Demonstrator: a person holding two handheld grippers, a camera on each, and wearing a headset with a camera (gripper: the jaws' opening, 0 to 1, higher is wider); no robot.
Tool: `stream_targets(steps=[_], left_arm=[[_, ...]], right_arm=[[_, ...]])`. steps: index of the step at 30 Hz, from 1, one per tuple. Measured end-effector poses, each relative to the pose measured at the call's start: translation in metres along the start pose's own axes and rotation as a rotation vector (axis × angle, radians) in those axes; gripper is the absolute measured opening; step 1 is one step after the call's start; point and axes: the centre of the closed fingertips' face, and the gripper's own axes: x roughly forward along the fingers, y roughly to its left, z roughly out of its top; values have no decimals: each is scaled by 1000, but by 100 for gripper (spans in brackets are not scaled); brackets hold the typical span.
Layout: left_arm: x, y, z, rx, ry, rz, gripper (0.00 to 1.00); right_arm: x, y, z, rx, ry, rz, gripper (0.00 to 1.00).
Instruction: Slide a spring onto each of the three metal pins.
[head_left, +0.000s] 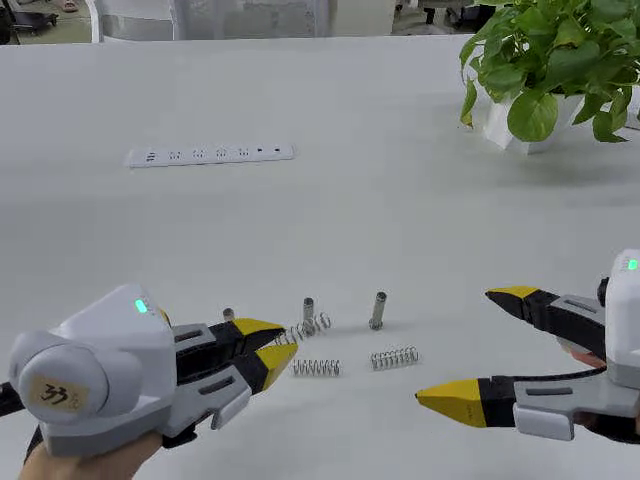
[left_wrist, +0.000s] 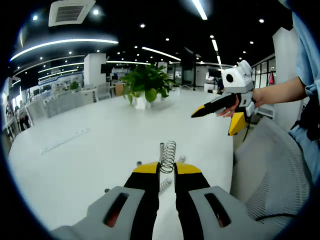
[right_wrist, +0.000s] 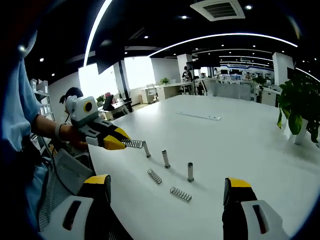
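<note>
Wide pale surface (head_left: 380, 210), plenty of bare room all round the work. Its far edge runs along the top of the head view. A white power strip (head_left: 210, 155) lies well apart from the action, and a potted plant (head_left: 555, 60) sits off at the far right. In the left gripper view the near edge curves past on the right, with a mesh chair (left_wrist: 270, 170) just beyond it.

Left tool (head_left: 268, 340) low at the near left, jaws pinched narrow on a spring (head_left: 303, 328). The left gripper view has the coils standing straight up out of the yellow tips. Three metal pins (right_wrist: 165, 158) stand upright in a row just ahead. The left pin (head_left: 229, 314) peeks over the tool's upper jaw, the middle pin (head_left: 308, 309) is right by the held spring's free end, and the right pin (head_left: 378, 308) is further along. Touching or not, can't tell.

A loose spring (head_left: 316, 367) lies flat just off the left tool's tips, and another loose spring (head_left: 394, 357) lies on the near side of the right pin.

Right tool (head_left: 478, 347) at the near right, jaws spread wide, off to the right of the row.
</note>
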Motion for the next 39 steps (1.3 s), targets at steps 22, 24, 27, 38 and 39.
stream_targets(steps=[22,24,27,38,39], left_arm=[[13,-29,47,3,-134,-68,7],[14,-31,48,-1,-139,-74,7],[13,-33,49,-8,-147,-81,7],[11,-39,51,-44,-179,-116,7],[11,-40,51,-43,-179,-120,7]], right_arm=[[5,44,56,302,-224,251,64],[6,46,56,320,-229,266,60],[7,49,55,358,-235,294,56],[8,58,58,468,-271,375,39],[8,59,58,469,-268,384,37]])
